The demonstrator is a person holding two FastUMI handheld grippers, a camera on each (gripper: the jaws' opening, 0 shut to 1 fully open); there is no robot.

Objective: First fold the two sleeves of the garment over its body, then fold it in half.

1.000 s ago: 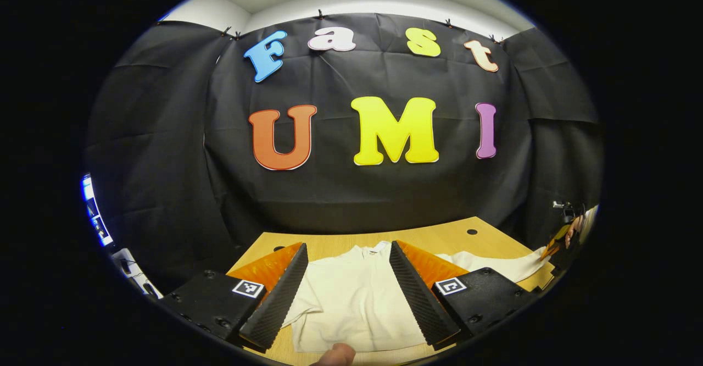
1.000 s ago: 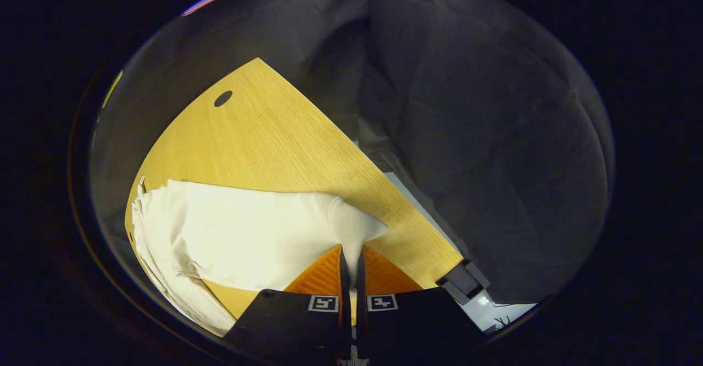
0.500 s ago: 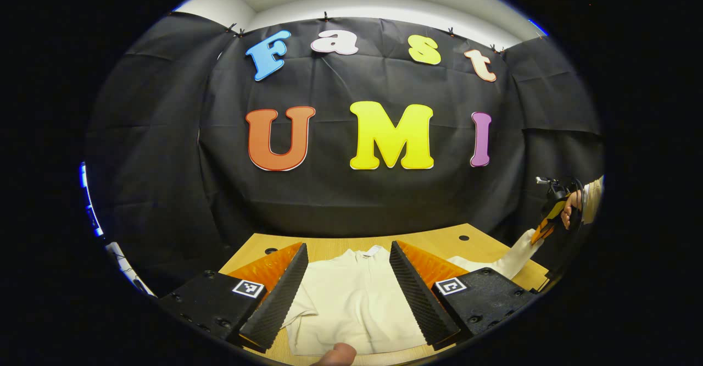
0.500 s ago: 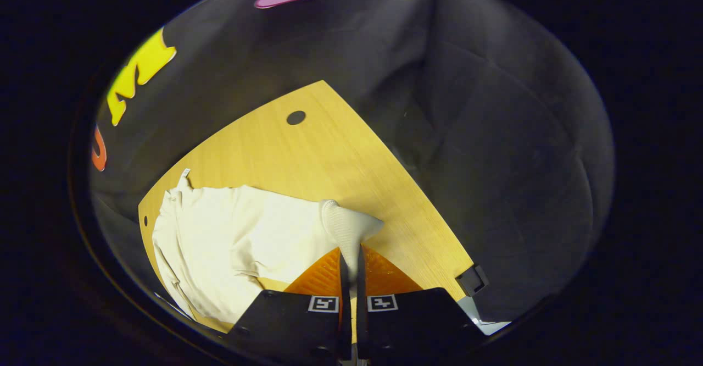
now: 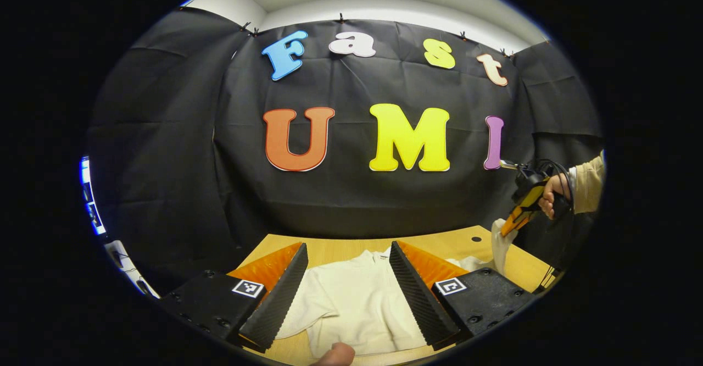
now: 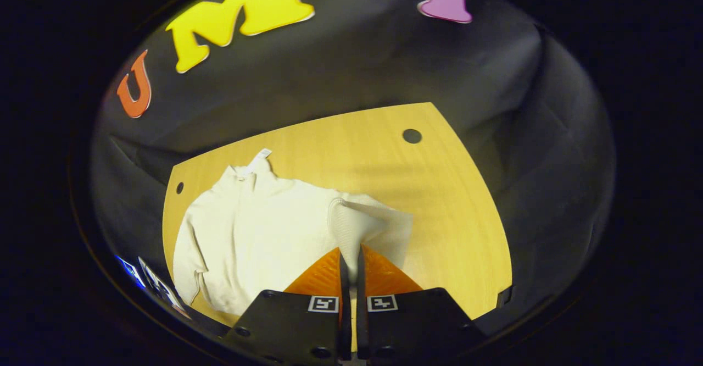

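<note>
A cream long-sleeved garment [image 5: 357, 300] lies on the wooden table [image 5: 434, 242], collar toward the back wall. In the left gripper view my left gripper [image 5: 349, 294] hovers open above its body, one finger on each side, touching nothing. At the far right of that view a hand holds my right gripper [image 5: 513, 226] raised above the table with the sleeve [image 5: 498, 248] hanging from it. In the right gripper view the right gripper [image 6: 350, 259] is shut on the ribbed sleeve cuff [image 6: 351, 228], held above the garment [image 6: 258, 234], which is spread below.
The table [image 6: 439, 201] has small round holes [image 6: 411, 135] near its back corners. Black cloth walls the booth on every side. A fingertip [image 5: 336, 355] shows at the bottom edge of the left gripper view.
My right gripper has lifted the sleeve cuff off the table and swung it up and inward toward the garment's body. The left gripper has barely moved and stays open.
</note>
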